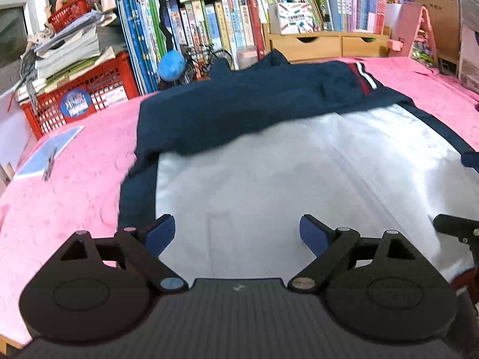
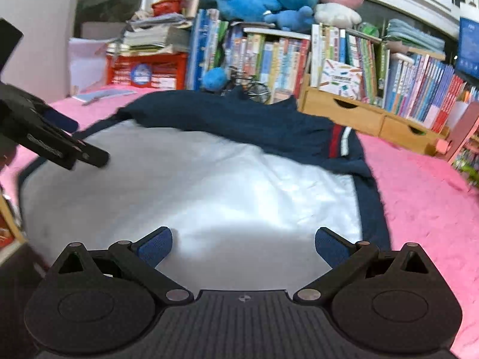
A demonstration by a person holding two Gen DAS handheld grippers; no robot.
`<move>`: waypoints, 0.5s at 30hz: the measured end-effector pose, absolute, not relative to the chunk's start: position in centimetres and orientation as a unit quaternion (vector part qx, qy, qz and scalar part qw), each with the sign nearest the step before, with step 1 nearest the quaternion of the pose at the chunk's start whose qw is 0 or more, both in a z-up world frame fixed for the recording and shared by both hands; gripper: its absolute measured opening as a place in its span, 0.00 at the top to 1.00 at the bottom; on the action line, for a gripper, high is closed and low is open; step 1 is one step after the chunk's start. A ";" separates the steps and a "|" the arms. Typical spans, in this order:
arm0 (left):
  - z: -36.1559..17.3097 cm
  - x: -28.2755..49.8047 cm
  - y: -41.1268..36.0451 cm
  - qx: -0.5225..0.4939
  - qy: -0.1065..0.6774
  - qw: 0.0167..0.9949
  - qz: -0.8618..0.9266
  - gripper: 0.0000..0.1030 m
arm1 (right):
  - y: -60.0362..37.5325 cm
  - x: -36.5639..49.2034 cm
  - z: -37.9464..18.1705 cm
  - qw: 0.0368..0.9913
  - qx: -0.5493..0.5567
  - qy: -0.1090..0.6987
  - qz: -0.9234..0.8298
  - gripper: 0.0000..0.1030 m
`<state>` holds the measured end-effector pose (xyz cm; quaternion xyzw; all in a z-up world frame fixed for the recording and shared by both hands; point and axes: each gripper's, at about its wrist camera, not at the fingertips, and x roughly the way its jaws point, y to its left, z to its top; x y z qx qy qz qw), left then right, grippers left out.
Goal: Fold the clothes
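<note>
While both tools hang just above the garment, I read the layout like this: the jacket [image 1: 269, 155] lies flat on the pink blanket [image 1: 74, 173], its pale lining facing up and the navy upper part, with the red and white striped cuff [image 1: 363, 79], bunched along the far edge toward the bookshelf [image 1: 227, 30]. The long run of that navy band goes left to right across my view, so any fold from here goes away from me, toward the books, or inward from a side hem.

My left gripper [image 1: 238, 234] has its jaws spread wide with nothing between them, and it sits over the lining close to the navy left hem [image 1: 134, 197]. My right gripper [image 2: 244, 245] is likewise spread and empty, over the lining and near the navy right hem [image 2: 372, 209]. In the right wrist view I can see the left tool off to that side, so the two flank the near part of the jacket.

Each hem is nearest its own-side gripper. I judge the near edge lies just below the jaws, though the gripper bodies hide it, so I can't say exactly where it ends.
</note>
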<state>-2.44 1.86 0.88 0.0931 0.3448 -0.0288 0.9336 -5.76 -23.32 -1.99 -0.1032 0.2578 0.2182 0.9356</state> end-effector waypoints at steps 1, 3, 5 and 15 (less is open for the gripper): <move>0.7 -2.9 1.7 0.094 0.346 0.933 -0.031 0.11 | -23.3 -6.2 -2.1 0.934 -0.095 0.258 0.230 0.00; 0.5 -3.7 1.4 0.095 0.349 0.932 -0.034 0.11 | -22.9 -6.9 -2.3 0.929 -0.084 0.258 0.251 0.00; 0.2 -4.4 1.2 0.093 0.353 0.930 -0.039 0.10 | -22.1 -7.6 -2.4 0.925 -0.088 0.255 0.266 0.00; -0.6 -6.7 1.3 0.073 0.363 0.928 -0.030 0.08 | -20.4 -9.9 -3.4 0.923 -0.089 0.256 0.271 0.00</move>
